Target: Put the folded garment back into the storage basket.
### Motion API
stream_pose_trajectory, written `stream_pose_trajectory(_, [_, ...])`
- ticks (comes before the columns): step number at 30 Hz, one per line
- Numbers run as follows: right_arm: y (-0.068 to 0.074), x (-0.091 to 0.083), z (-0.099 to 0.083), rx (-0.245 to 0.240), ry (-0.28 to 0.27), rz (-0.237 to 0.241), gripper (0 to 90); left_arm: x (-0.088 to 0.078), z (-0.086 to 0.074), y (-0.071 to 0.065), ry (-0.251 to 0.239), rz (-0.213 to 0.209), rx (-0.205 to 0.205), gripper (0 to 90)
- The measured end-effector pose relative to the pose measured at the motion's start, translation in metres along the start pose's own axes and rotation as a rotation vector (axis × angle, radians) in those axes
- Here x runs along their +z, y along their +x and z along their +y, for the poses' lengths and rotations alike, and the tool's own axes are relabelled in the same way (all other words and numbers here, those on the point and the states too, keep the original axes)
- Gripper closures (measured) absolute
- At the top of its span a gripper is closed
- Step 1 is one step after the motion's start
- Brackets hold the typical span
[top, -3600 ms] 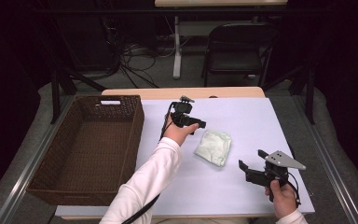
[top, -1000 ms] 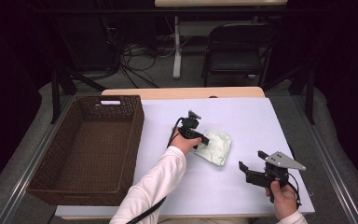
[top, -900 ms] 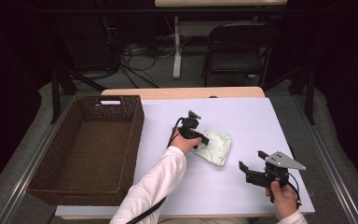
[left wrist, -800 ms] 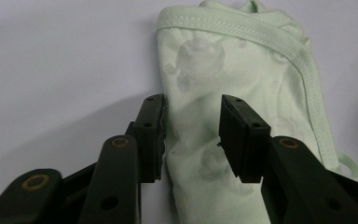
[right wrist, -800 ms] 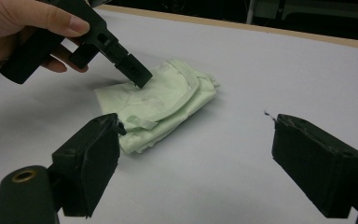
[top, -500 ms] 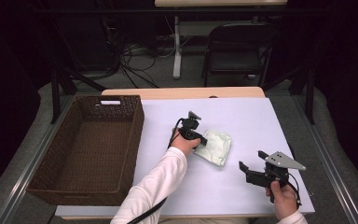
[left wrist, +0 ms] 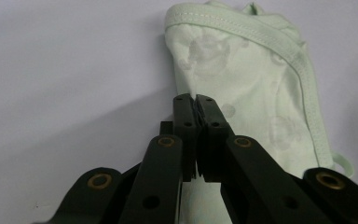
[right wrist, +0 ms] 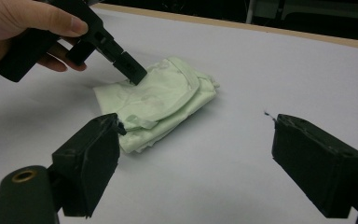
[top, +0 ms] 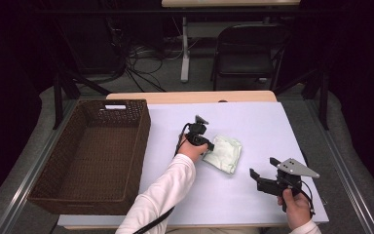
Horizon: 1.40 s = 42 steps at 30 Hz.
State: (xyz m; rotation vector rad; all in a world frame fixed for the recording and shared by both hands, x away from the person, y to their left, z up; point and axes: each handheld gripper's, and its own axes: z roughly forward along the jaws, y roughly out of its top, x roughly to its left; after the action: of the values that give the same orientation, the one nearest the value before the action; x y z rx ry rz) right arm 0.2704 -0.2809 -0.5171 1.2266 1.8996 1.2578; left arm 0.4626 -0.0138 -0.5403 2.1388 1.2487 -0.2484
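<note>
- left gripper has just closed, pinching the folded pale-green cotton garment mid-table, nearer the right edge;
- right gripper gapes wide, holding nothing, by the near right corner.

We cannot see the tips of the left gripper from the high view, because the hand and the black body cover them. In the left gripper view, its shut jaws hide the part of the pale green folded cloth pinched between them, and the bottom edge cuts off more cloth. In the right gripper view, the wide-open right gripper has one jaw covering the cloth's near corner, and the other jaw runs off the right edge.
</note>
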Motion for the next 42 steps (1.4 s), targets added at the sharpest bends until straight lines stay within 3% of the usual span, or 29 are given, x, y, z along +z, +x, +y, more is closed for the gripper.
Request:
stream_pose_trajectory(28, [0.0,0.0,0.0,0.001,0.0,0.0,14.6,-0.009,0.002,-0.004,-0.02,-0.014,-0.023,88.6])
stream_pose_trajectory(42, [0.0,0.001,0.0,0.002,0.003,0.001,14.6,-0.021,0.006,-0.014,-0.035,-0.029,0.0,88.6])
